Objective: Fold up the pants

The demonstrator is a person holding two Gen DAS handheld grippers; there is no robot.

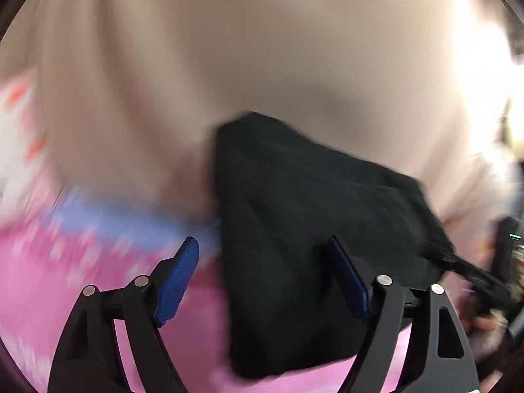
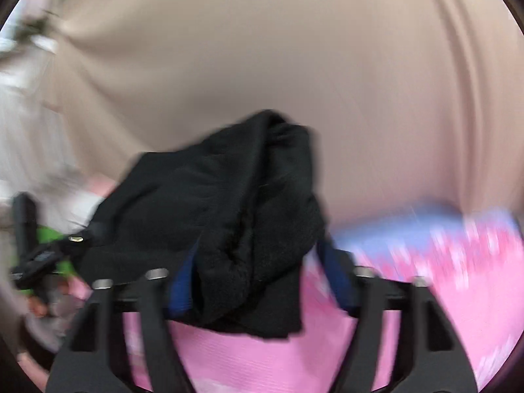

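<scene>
Motion blur smears both views

The pink patterned bedspread [image 1: 65,262] and beige backdrop [image 2: 360,82] are streaked; the black fabric pants [image 2: 229,213] hide much of the right gripper's [image 2: 258,278] blue pads.

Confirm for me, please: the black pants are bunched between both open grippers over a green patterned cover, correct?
Not quite: the cover under the black pants is pink with a blue band, not green, as both wrist views show. The rest holds: the left gripper and right gripper stand open with the bunched pants between their fingers.
</scene>
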